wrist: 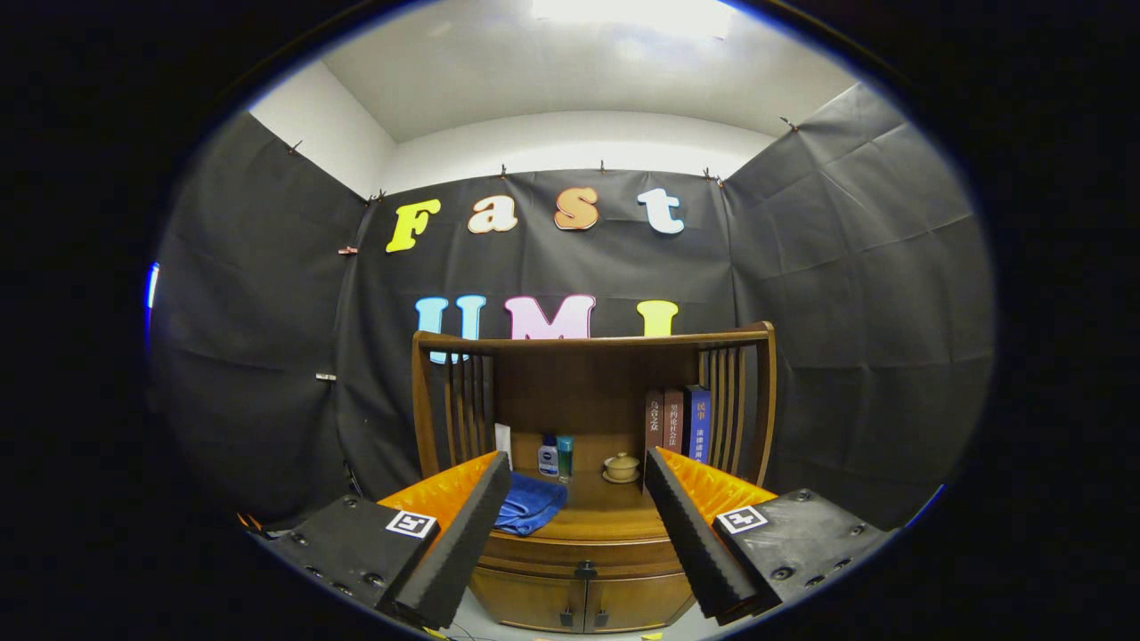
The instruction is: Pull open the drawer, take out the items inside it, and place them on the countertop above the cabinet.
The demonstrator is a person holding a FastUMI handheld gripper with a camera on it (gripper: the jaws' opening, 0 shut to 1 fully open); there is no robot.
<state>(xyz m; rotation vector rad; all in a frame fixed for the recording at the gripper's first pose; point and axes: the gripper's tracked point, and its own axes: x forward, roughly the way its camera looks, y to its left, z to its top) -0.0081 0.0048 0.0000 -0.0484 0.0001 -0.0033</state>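
Tool (577, 516) spread wide, holding nothing, facing the cabinet (583, 570).
Drawer (583, 559) sits closed beyond the fingers, under the bench (614, 506); a cloth (530, 504), bottles (556, 456), a teapot (621, 466) and books (677, 420) rest on top.

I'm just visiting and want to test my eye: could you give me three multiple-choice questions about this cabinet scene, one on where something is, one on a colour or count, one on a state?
1. Where does the blue cloth lie?
A. on the countertop
B. on the floor
C. on top of the books

2. How many books stand on the right of the shelf?
A. one
B. three
C. six

3. How is the hand-held gripper?
A. shut on the cloth
B. shut on the drawer knob
C. open, holding nothing

Answers: 1 A, the cloth rests on the wooden top beside one finger. 2 B, three spines stand side by side. 3 C, the fingers are spread wide apart with the cabinet beyond them.
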